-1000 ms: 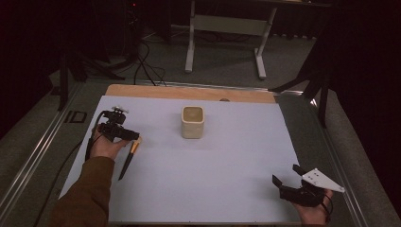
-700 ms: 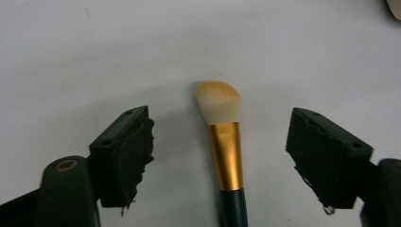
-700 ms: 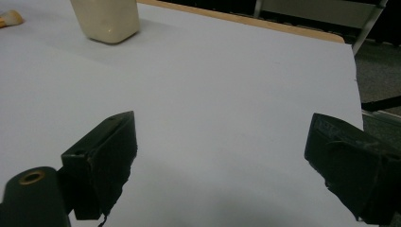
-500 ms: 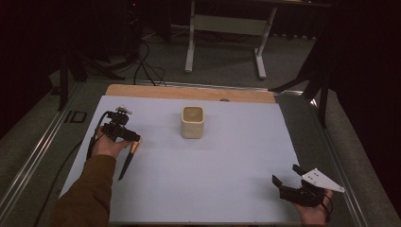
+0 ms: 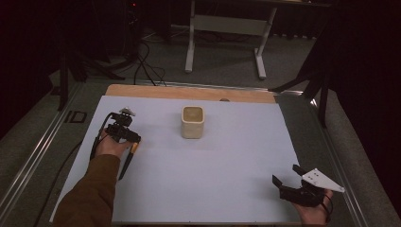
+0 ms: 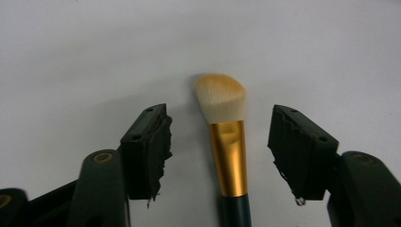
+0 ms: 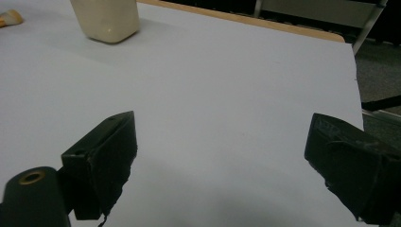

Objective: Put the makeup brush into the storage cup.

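Brush point(image 6: 229, 142): tan bristles, gold ferrule, dk green-ish handle; cream cup point(image 5: 193, 122).

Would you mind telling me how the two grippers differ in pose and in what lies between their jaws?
The left gripper points down with a makeup brush lying untouched between its jaws; the right gripper has only white table between its own. The left is nearer the cream cup than the right. Both are open.

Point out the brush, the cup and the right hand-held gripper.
brush point(image 6: 228, 142), left gripper view, gold ferrule.
cup point(image 5: 193, 126), high view, front wall.
right hand-held gripper point(image 5: 287, 173), high view, between its open jaws.
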